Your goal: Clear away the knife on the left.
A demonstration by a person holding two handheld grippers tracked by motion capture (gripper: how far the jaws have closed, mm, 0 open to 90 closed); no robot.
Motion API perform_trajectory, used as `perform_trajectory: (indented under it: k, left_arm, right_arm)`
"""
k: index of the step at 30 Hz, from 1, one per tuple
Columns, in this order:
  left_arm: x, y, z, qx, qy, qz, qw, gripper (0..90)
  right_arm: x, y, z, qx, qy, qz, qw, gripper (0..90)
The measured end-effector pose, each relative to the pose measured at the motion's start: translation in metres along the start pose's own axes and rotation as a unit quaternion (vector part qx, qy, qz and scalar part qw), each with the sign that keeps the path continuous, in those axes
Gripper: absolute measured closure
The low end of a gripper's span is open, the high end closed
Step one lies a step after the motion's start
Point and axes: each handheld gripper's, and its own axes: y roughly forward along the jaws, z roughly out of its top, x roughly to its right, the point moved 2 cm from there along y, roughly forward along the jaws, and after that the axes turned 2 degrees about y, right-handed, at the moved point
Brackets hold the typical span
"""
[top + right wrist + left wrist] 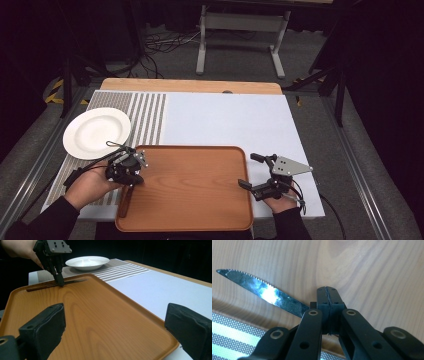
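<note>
A steak knife (262, 290) with a serrated steel blade and a dark brown handle (125, 200) lies along the left side of a wooden tray (190, 190). My left gripper (131, 181) points down at it, jaws shut on the knife where blade meets handle (327, 293). In the right gripper view that gripper (59, 281) stands upright over the knife (72, 281), a hand behind it. My right gripper (251, 171) sits open at the tray's right edge, nothing between its fingers (47, 325), facing across the tray (100, 315).
A white plate (97, 132) rests on a grey striped placemat (150, 115) beyond the tray's left corner. A white sheet (235, 120) covers the table behind the tray. A desk frame and cables stand on the floor farther back.
</note>
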Motion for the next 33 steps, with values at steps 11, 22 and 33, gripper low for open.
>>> perform_trajectory:
  k: [11, 22, 33]
  left_arm:
    - [-0.004, -0.001, -0.003, -0.001, -0.008, 0.002, 1.0000, 90.0]
    - [0.000, -0.003, -0.003, -0.003, 0.000, 0.003, 1.0000, 88.8]
    - [0.012, -0.034, 0.001, 0.084, -0.001, 0.029, 0.9960, 43.6]
  right_arm:
    - [0.000, 0.001, 0.000, -0.002, 0.000, 0.001, 1.0000, 4.3]
    - [0.001, 0.001, 0.000, -0.001, 0.001, 0.002, 1.0000, 4.3]
    - [0.001, 0.001, 0.001, 0.003, 0.001, 0.000, 1.0000, 4.2]
